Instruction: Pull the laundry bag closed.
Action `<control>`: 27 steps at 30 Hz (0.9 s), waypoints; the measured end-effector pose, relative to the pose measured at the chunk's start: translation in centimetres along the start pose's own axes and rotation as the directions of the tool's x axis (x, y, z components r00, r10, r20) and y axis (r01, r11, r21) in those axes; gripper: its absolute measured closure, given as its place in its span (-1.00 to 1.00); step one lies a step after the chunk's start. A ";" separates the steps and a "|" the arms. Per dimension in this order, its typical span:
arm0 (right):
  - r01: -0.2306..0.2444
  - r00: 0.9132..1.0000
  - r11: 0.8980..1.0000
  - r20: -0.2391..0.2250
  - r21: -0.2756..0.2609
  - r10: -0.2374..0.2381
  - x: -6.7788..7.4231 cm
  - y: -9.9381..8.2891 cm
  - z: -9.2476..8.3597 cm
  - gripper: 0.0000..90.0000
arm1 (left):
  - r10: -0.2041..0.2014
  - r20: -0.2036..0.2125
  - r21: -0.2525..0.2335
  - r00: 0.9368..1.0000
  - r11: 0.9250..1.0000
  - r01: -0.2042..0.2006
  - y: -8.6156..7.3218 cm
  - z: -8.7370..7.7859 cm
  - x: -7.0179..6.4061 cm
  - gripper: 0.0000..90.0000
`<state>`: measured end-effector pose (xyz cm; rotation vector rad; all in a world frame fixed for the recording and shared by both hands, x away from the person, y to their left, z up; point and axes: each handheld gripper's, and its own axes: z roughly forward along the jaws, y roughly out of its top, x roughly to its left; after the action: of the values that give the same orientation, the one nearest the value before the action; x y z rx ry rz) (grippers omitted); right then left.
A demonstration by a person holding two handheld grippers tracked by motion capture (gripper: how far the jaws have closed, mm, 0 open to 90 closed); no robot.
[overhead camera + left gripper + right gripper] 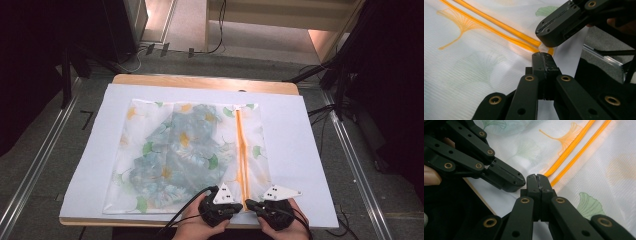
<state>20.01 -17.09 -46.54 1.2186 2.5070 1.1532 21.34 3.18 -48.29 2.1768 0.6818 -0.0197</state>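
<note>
At the left of the high view lies bare white sheet covering the wooden desk [205, 81], and on it, spread flat across the middle, rests a translucent white mesh bag printed with green and yellow ginkgo leaves [150, 150], with a bluish patterned cloth [175, 150] showing through its weave. Further right on the bag, two orange zipper strips [242, 150] run from the far edge down toward the near edge, close together and almost parallel. At the near edge of the desk, just left of where the strips end, the left tongs [242, 206] sit in the person's left hand [197, 227], pointing to the right; in the left gripper view their jaws stand pressed flat together with nothing visible between them, the tip right at the end of the orange strips [499, 25] on the mesh [474, 62]. Just to the right, the right tongs [248, 204] are held in the right hand [285, 230] and point leftward, so the two tips nearly meet over the near end of the zipper. The right gripper view shows these jaws likewise closed tight, empty as far as can be seen, beside the strip ends [574, 147], with the left tongs [520, 183] just beside them.
</note>
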 end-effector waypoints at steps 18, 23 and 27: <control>-0.013 1.000 0.999 0.025 0.031 0.012 -0.5 1.2 0.9 1.00 | 0.055 -0.015 -0.001 0.998 0.998 -0.055 -0.1 0.3 -0.5 1.00; -0.024 0.999 0.999 0.023 0.022 0.023 -1.4 1.7 1.0 1.00 | 0.058 -0.015 -0.001 0.998 0.998 -0.058 -0.1 0.3 -0.5 1.00; -0.014 1.000 1.000 0.028 0.009 0.014 -1.9 2.3 1.1 1.00 | 0.063 -0.017 -0.007 0.998 0.998 -0.063 -0.2 0.3 -0.5 1.00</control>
<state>23.15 -16.92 -46.06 1.2475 2.4897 1.1212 20.89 2.79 -48.50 2.1922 0.6219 0.0345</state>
